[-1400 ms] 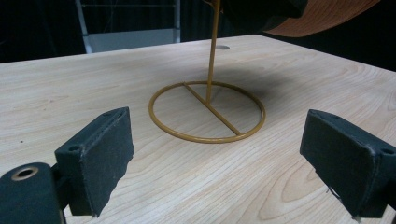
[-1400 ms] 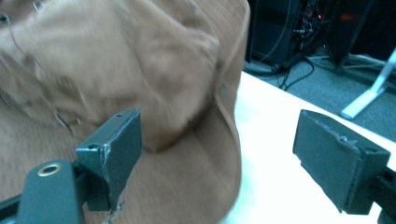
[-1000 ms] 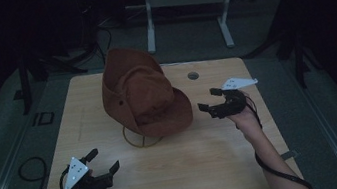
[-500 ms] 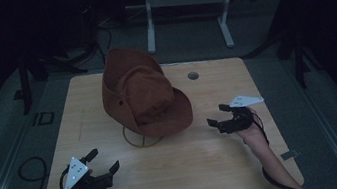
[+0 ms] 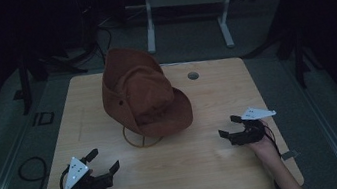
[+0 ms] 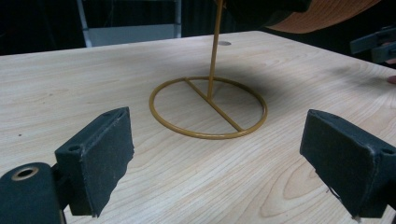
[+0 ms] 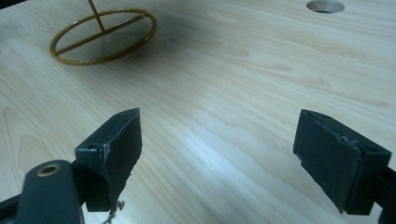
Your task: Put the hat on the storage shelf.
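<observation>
A brown wide-brimmed hat (image 5: 144, 95) rests on a gold wire stand (image 5: 140, 140) at the middle of the wooden table (image 5: 204, 175). My left gripper (image 5: 104, 159) lies low near the front left, open and empty, pointed at the stand's ring and pole (image 6: 214, 51). Its own view shows the jaws wide apart (image 6: 224, 163) and the hat brim (image 6: 327, 11) overhead. My right gripper (image 5: 229, 126) is at the front right, apart from the hat, open with nothing between its jaws (image 7: 226, 156). The stand's ring (image 7: 103, 31) sits far ahead of it.
A round cable hole (image 5: 193, 75) is in the table behind the hat, also seen as a hole (image 7: 325, 6) from the right gripper. A metal frame (image 5: 183, 1) stands on the floor beyond the table. A cable (image 5: 28, 168) lies on the floor at left.
My right gripper has drawn back from the hat's brim toward the table's front right and dropped lower. The left gripper and the hat have stayed put.
</observation>
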The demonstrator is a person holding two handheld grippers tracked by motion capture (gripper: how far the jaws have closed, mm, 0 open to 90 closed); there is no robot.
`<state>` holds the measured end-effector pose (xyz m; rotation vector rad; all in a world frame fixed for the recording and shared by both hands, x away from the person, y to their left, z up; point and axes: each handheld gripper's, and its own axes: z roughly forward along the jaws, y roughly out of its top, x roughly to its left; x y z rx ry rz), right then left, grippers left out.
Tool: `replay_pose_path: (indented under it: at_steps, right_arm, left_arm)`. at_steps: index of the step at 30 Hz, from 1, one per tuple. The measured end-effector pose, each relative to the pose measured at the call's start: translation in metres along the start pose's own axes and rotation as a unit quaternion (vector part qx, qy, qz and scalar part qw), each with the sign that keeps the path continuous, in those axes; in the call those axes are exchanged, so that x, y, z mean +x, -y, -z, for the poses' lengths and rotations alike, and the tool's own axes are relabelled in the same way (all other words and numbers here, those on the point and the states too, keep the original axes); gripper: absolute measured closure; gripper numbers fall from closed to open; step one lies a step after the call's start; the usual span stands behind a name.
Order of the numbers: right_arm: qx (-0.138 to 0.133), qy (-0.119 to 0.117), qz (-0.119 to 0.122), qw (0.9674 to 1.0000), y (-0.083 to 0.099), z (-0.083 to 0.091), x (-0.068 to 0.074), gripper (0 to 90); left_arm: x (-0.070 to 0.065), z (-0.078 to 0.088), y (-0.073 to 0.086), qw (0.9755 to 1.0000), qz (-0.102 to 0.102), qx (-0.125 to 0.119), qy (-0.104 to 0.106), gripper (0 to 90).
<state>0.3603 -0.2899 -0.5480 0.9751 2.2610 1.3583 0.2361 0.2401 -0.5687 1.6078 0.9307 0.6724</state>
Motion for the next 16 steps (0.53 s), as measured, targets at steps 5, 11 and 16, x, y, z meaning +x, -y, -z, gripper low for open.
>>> replay_pose_path:
  at_steps: [5,11,16]
  right_arm:
    - [0.003,0.007,-0.007,0.9999,0.01,0.012,-0.001,15.4]
    - [0.004,0.022,-0.014,0.9997,0.024,0.026,-0.006,15.4]
    - [-0.004,0.028,-0.028,0.9992,0.027,0.03,-0.012,15.5]
  left_arm:
    - [0.0,0.0,0.0,1.0,0.003,0.0,0.001,10.3]
    - [0.0,-0.001,0.0,1.0,0.003,0.001,0.003,10.2]
    - [0.0,-0.002,0.001,1.0,0.003,0.002,0.004,10.3]
